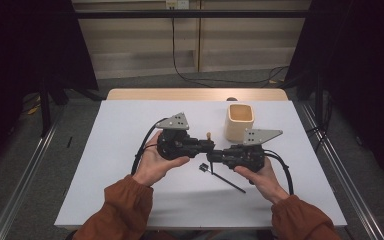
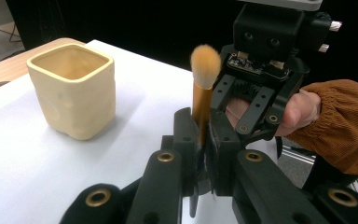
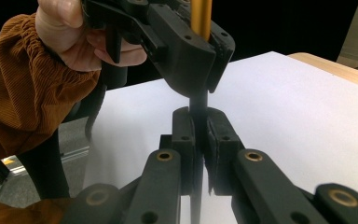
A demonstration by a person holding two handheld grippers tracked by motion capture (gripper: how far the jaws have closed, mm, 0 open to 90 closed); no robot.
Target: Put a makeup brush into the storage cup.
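- The left claw was closed on the makeup brush, with its two jaws pressed on the golden ferrule just under the bristles.
- The soft orange bristles stood straight above the left claw, and the brush was upright between the jaws in the left gripper view.
- The right claw was also clamped on the same brush, lower down, on the thin black handle.
- In the right gripper view the left claw was directly above the right claw, very near but I could not tell if they touched.
- In the high view the two claws met tip to tip in the middle of the white table, and the black handle came out below the right claw and slanted down toward the person's side.
- A cream square cup stood upright on the table, beyond the right claw and near to it, with its opening up.
- The person's hands in rust-colored sleeves held both grippers from below.
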